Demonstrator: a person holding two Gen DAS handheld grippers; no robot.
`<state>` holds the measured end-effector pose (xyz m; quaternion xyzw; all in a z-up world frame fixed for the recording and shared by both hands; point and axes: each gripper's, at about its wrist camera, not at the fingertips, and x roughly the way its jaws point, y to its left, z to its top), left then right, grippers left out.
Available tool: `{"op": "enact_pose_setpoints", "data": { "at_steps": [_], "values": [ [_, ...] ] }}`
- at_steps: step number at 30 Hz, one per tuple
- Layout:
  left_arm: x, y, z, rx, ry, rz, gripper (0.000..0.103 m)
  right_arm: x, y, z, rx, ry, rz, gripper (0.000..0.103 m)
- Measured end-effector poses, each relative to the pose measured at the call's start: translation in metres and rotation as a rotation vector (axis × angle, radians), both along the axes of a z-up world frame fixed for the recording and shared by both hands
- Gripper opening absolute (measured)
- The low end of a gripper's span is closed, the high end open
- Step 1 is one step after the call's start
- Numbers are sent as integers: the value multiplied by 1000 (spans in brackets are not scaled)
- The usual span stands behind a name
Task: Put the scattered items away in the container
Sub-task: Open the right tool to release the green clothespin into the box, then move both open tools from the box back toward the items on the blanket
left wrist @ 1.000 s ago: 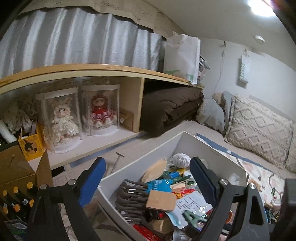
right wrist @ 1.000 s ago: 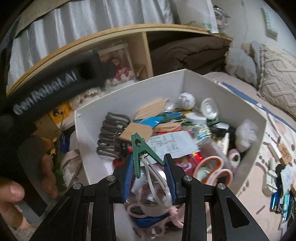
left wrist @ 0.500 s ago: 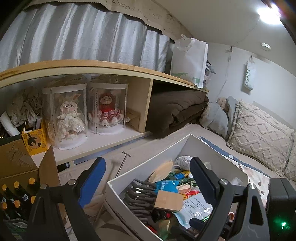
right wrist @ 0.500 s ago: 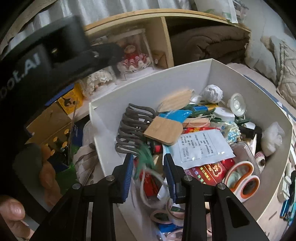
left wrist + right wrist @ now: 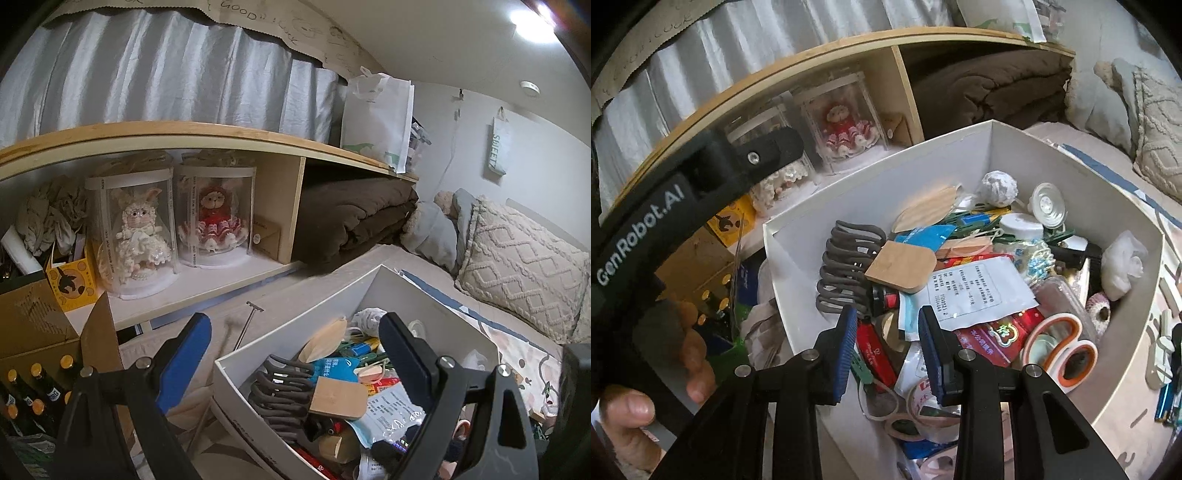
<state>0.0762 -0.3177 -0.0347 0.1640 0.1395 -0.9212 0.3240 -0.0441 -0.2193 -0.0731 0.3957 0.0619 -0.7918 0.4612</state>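
The white box (image 5: 960,147) on the bed holds several items: grey hangers (image 5: 846,266), a wooden tag (image 5: 901,266), a printed sheet (image 5: 975,291) and orange-white scissors (image 5: 1060,350). My right gripper (image 5: 888,325) hangs over the box's near side. Its blue jaws stand a little apart with nothing between them. A green clip (image 5: 860,369) with a white cord lies in the box just under its left finger. My left gripper (image 5: 295,347) is open wide above the box's left corner (image 5: 332,314). Its black body (image 5: 701,184) and the hand holding it fill the left of the right wrist view.
Behind the box a wooden shelf (image 5: 184,133) holds two cased dolls (image 5: 214,218) and a folded brown blanket (image 5: 362,218). Pillows (image 5: 517,266) lie far right. A carton with bottles (image 5: 37,369) stands at left. A metal rod (image 5: 243,325) lies beside the box. Small items (image 5: 1167,350) lie on the bed right of it.
The green clip with its white cord, which stood between my right jaws, has dropped into the box. The right gripper has tipped further down over the box. The left one barely moved.
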Motion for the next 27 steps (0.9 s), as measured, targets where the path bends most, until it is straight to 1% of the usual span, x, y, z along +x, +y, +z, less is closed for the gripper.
{"op": "enact_pose_setpoints", "data": {
  "at_steps": [1,2,3,4,5,8,10,12,13,14,16,18,25,27],
  "values": [
    [-1,1,0,-2,-2,0,92,0,1,1,5,14,-17,34],
    [-1,2,0,-4,-4,-1,92,1,3,3,7,27,-30,37],
    [-2,2,0,-7,-7,0,92,1,5,4,7,39,-41,44],
    [-2,3,1,-9,-9,2,92,1,7,5,8,48,-55,69],
    [-3,4,1,-12,-11,5,93,0,10,6,4,54,-70,85],
    [-4,6,1,-15,-15,6,94,-4,21,8,-6,67,-110,85],
    [-4,7,1,-20,-18,5,98,-8,26,8,-7,70,-133,85],
    [-5,10,2,-30,-22,7,99,-10,34,9,-2,88,-169,85],
    [-6,12,2,-34,-24,6,99,-11,37,10,-2,98,-184,88],
    [-7,13,2,-39,-27,5,99,-11,41,11,-1,110,-199,103],
    [-10,17,3,-54,-37,5,103,-13,46,13,-2,132,-209,103],
    [-13,20,3,-64,-50,5,103,-15,52,15,-6,152,-227,103],
    [-19,27,1,-73,-78,5,103,-22,71,17,-27,168,-278,103],
    [-21,29,0,-78,-86,3,103,-23,77,19,-26,193,-302,103]
  ]
}}
